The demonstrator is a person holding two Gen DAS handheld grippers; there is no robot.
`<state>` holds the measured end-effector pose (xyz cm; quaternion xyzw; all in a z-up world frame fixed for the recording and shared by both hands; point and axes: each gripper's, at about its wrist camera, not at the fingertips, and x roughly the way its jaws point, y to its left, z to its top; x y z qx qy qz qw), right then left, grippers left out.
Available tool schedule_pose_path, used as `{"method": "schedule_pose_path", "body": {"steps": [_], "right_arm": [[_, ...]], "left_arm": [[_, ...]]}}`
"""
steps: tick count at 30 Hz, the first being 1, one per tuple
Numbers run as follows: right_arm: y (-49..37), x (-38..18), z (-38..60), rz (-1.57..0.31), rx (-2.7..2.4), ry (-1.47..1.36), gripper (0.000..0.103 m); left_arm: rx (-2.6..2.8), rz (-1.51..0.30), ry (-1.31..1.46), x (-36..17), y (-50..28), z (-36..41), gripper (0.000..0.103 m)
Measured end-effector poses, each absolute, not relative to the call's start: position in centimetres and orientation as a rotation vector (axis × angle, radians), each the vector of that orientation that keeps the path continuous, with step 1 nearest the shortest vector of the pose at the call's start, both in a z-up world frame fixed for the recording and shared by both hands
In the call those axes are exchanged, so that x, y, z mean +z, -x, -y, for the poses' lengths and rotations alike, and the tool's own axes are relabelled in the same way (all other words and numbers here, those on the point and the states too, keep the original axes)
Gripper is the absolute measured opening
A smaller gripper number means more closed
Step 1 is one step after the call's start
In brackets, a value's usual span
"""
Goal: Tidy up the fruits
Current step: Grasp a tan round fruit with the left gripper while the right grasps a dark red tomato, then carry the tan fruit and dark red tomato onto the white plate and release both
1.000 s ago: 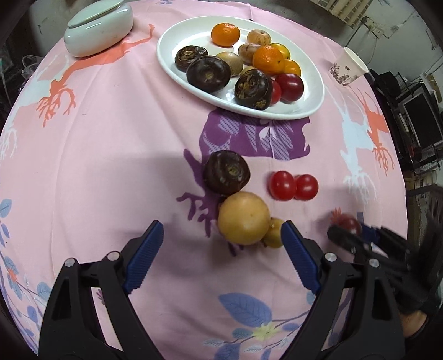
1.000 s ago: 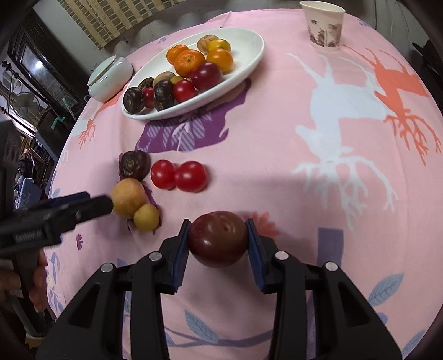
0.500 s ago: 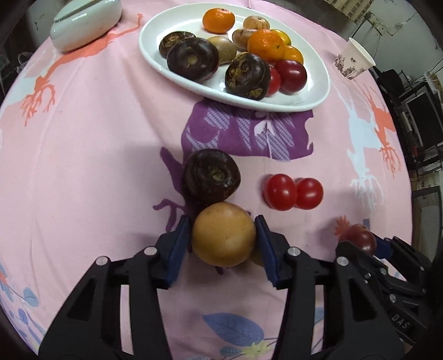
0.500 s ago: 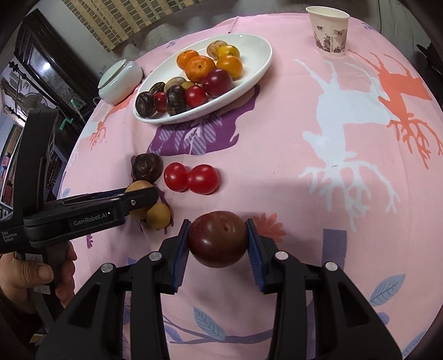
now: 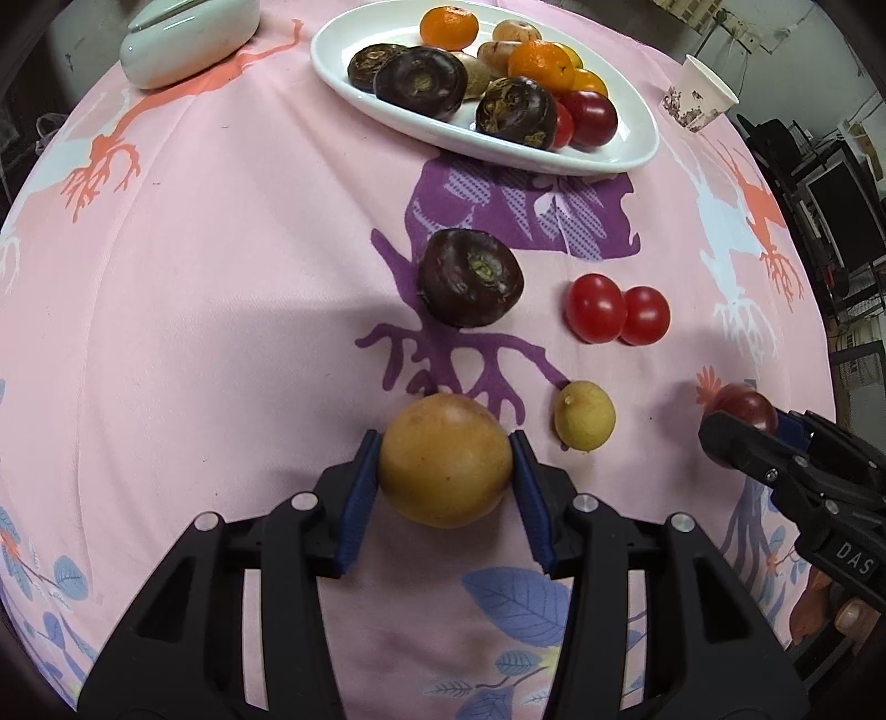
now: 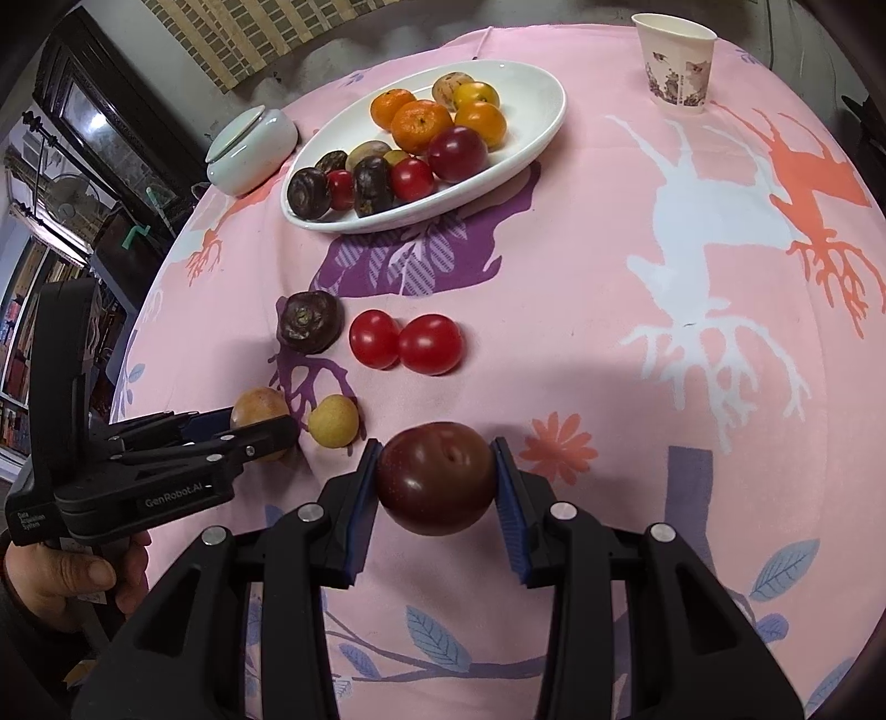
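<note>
I am holding the left gripper (image 5: 446,459) clenched on a round tan-yellow fruit (image 5: 446,459), and its blue pads (image 5: 360,493) are pressing on both sides of this fruit. The fruit is sitting low over the pink tablecloth (image 5: 221,277), at the near side of the table. Just to the right of it a small yellow fruit (image 5: 585,423) is lying on the cloth, apart from the gripper. A little farther, a dark purple water chestnut (image 5: 469,277) is resting on the purple deer print, and to its right two red cherry tomatoes (image 5: 616,315) are touching each other.

I am holding the right gripper (image 6: 437,479) closed on a dark red plum (image 6: 437,479), with one pad on each side of it. In the left wrist view this gripper is appearing at the right edge, near the small yellow fruit but not touching it.

At the far side a white oval plate (image 5: 620,160) is carrying tangerines (image 6: 421,124), more water chestnuts (image 5: 420,83), one more plum (image 6: 458,154) and small red tomatoes (image 6: 411,178). To the left of the plate a pale lidded ceramic jar (image 5: 188,44) is standing, and far to the right a paper cup (image 6: 678,61) is standing upright on the cloth.
</note>
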<state>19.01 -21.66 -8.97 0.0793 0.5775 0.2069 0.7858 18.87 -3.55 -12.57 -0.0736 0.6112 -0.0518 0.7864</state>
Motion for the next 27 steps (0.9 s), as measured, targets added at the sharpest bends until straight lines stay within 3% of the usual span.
{"method": "schedule_pose_path", "body": {"steps": [5, 14, 27], "right_arm": [[-19.0, -8.2, 21.6, -1.225, 0.449, -0.165, 0.039], [-20.7, -6.0, 22.0, -1.165, 0.445, -0.171, 0.039], [-28.5, -0.7, 19.7, -0.984, 0.474, -0.121, 0.040]], "left_arm": [[-0.110, -1.320, 0.173, -12.0, -18.5, 2.9, 0.046], [-0.095, -1.196, 0.227, -6.2, -19.5, -0.5, 0.046], [-0.146, -1.055, 0.190, -1.1, -26.7, 0.6, 0.047]]}}
